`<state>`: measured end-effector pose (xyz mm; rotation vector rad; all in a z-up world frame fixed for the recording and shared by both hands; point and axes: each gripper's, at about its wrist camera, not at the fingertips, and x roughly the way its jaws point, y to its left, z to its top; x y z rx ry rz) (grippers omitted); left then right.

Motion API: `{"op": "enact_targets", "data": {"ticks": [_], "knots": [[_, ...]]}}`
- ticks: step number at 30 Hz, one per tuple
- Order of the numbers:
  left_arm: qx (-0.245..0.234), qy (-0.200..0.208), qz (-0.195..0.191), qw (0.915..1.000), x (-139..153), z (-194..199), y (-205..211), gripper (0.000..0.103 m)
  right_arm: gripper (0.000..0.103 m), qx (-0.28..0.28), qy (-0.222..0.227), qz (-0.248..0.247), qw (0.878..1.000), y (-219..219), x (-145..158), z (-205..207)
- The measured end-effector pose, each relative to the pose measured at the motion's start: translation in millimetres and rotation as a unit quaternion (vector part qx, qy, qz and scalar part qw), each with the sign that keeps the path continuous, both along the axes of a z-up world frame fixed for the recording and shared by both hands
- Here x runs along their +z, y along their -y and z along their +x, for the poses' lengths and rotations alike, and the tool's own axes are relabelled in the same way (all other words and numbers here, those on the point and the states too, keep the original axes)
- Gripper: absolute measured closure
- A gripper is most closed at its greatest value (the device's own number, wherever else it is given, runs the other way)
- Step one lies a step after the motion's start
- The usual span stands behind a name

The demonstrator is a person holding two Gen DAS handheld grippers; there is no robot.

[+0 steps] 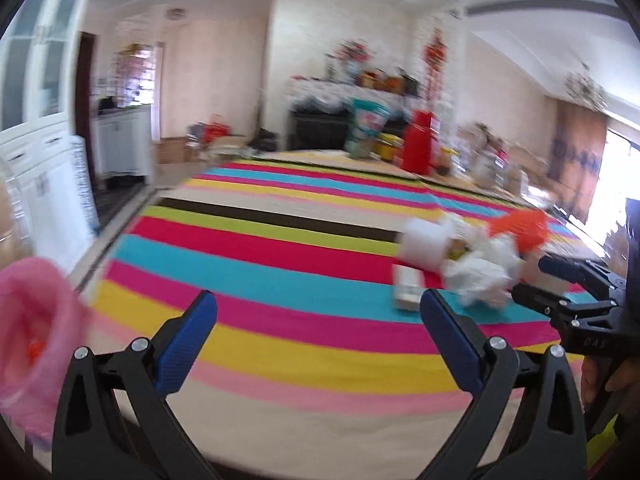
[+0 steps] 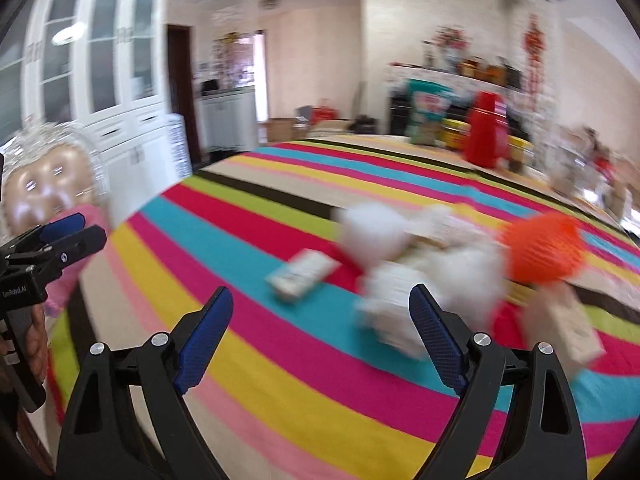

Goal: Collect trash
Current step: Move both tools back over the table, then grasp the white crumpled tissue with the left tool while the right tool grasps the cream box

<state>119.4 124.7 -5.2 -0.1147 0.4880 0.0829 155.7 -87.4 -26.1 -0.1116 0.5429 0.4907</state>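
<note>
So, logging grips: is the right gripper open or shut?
Open: the right gripper has its blue pads wide apart, nothing between them.

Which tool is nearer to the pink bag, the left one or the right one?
Left. The pink bag sits right beside the left tool, at its outer side. The right tool faces the trash pile, farther from it.

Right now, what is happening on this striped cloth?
A person holds a gripper in each hand over the striped cloth. The left gripper and the right gripper are both open and hold nothing. A pile of trash, white crumpled paper with an orange net and small boxes, lies ahead. A pink bag is at the left.
</note>
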Motion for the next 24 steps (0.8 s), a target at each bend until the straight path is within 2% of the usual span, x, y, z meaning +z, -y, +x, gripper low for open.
{"op": "enact_targets", "data": {"ticks": [6,11,14,20,24], "knots": [[-0.065,-0.021,-0.025,0.9974,-6.9,61.1,66.2,0.005,0.017,-0.106,-0.011,0.024,0.994,85.0,-5.3,28.7],[-0.097,-0.028,-0.016,0.9947,-7.4,95.2,106.3,0.005,0.013,-0.167,-0.023,0.015,0.986,126.3,-8.0,53.8],[-0.112,-0.040,-0.002,0.9929,-12.6,115.6,129.8,0.005,0.012,-0.179,-0.042,0.008,0.983,141.0,-17.3,69.0],[-0.125,-0.079,0.009,0.9890,-36.5,136.3,146.9,0.005,0.012,-0.174,-0.104,0.014,0.979,152.3,-48.1,87.7],[-0.124,-0.094,0.016,0.9877,-44.2,146.6,150.6,0.005,0.012,-0.174,-0.107,0.024,0.979,154.0,-48.1,89.9]]}}
